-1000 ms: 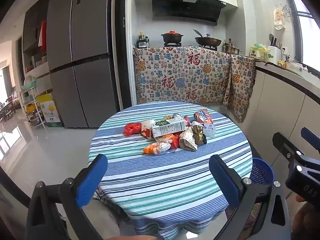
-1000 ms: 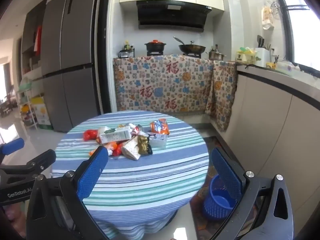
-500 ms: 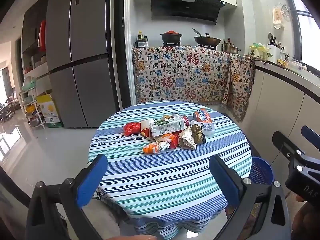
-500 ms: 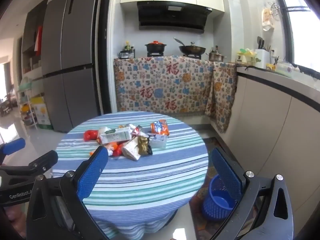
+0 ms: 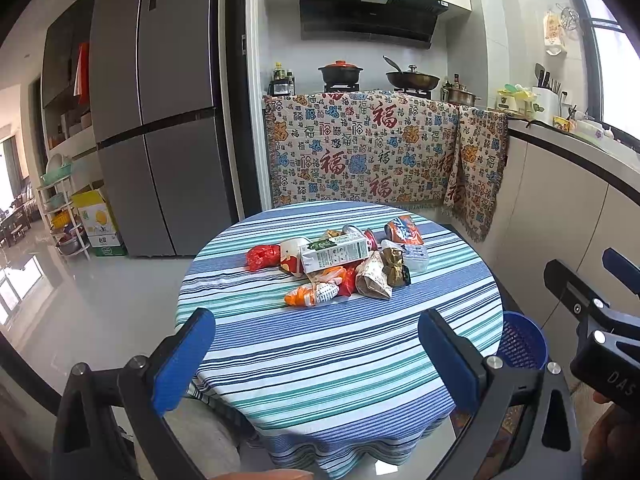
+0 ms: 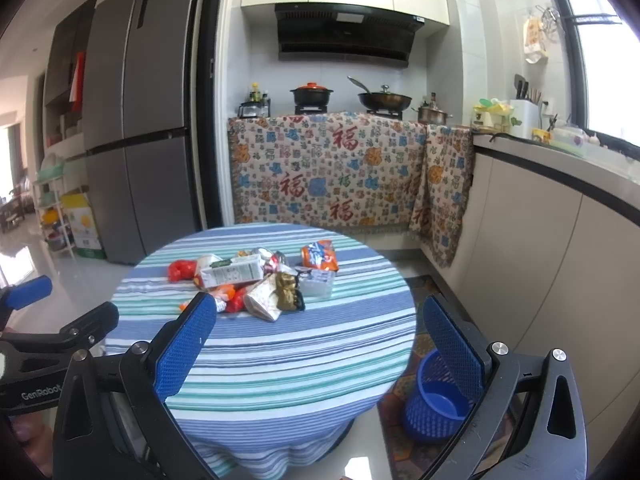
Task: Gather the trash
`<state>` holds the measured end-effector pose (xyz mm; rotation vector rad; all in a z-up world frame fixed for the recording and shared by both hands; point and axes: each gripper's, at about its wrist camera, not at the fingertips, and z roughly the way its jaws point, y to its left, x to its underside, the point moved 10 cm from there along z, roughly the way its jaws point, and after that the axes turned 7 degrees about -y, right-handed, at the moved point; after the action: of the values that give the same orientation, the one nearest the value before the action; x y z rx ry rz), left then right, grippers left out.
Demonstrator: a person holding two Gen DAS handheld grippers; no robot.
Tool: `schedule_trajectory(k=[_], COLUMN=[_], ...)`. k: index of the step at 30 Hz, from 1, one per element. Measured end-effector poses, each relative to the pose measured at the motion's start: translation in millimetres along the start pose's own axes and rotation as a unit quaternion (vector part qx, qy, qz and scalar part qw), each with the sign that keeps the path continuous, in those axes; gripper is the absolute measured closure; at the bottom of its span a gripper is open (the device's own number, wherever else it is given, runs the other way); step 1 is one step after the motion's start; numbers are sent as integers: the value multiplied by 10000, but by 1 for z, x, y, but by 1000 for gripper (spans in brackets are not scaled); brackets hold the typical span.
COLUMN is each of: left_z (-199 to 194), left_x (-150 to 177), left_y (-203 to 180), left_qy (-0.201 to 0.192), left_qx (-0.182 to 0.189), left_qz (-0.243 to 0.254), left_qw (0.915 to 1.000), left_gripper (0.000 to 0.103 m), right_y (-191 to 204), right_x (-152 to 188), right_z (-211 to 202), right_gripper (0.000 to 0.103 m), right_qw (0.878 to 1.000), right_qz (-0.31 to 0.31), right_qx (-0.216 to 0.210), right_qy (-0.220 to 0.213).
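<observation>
A pile of trash [image 5: 340, 264] lies in the middle of a round table with a blue striped cloth [image 5: 340, 352]: a white milk carton [image 5: 334, 254], a red bag [image 5: 262, 257], an orange snack packet [image 5: 403, 230], crumpled wrappers. The pile also shows in the right wrist view [image 6: 256, 280]. My left gripper [image 5: 316, 358] is open and empty, short of the table's near edge. My right gripper [image 6: 318, 346] is open and empty, over the table's near right side. A blue mesh bin [image 6: 436, 396] stands on the floor right of the table; it also shows in the left wrist view [image 5: 520, 346].
A grey fridge [image 5: 160, 120] stands back left. A counter draped with a patterned cloth [image 5: 368, 156] with pots on the stove is behind the table. A cabinet run [image 6: 540, 248] lines the right wall. A shelf rack and a box [image 5: 96, 216] sit far left.
Both grippers have drifted very slightly; the view is almost the same. Nothing was picked up or moved on the table.
</observation>
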<state>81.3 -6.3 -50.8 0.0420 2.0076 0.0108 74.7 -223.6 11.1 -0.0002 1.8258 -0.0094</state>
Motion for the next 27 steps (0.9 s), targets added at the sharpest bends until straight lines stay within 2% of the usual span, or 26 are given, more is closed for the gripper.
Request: schedule_trajectory(k=[27], left_z=[1], left_x=[2], left_y=[-5], left_qy=[-8], left_qx=[-13], left_qz=[78], left_qw=[10000], left_gripper=[0], right_y=[-1], right_x=[-6], right_z=[-3], right_gripper=[0], right_qw=[10000], right_qz=[-12], right_qx=[65], right_qy=[1])
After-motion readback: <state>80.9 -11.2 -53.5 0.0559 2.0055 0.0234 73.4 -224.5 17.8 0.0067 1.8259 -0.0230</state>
